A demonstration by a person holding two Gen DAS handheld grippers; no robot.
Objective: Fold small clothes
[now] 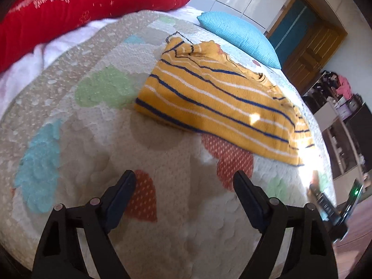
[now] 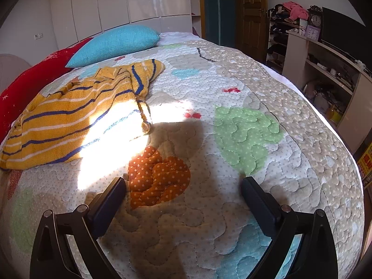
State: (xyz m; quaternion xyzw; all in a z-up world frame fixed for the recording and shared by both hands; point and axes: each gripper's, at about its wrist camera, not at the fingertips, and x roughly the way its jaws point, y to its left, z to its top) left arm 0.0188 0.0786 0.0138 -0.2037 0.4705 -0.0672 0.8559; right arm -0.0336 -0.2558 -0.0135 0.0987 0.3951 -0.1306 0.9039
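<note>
A yellow knitted sweater (image 1: 220, 107) with blue and white stripes lies partly folded on the patchwork quilt (image 1: 97, 139). In the left wrist view it is ahead and to the right of my left gripper (image 1: 184, 174), which hovers open over the quilt with nothing between its fingers. In the right wrist view the sweater (image 2: 69, 121) lies ahead on the left, one sleeve bunched at its far end and a patch of sunlight across its near part. My right gripper (image 2: 183, 181) is open above an orange dotted patch (image 2: 158, 176), apart from the sweater.
A red pillow (image 1: 76, 11) and a blue pillow (image 1: 241, 37) lie at the bed's head. The bed's edge runs along the right, with shelves (image 2: 325, 69) and a wooden door (image 2: 251, 16) beyond. A dark device with a green light (image 1: 334, 211) shows at the right edge.
</note>
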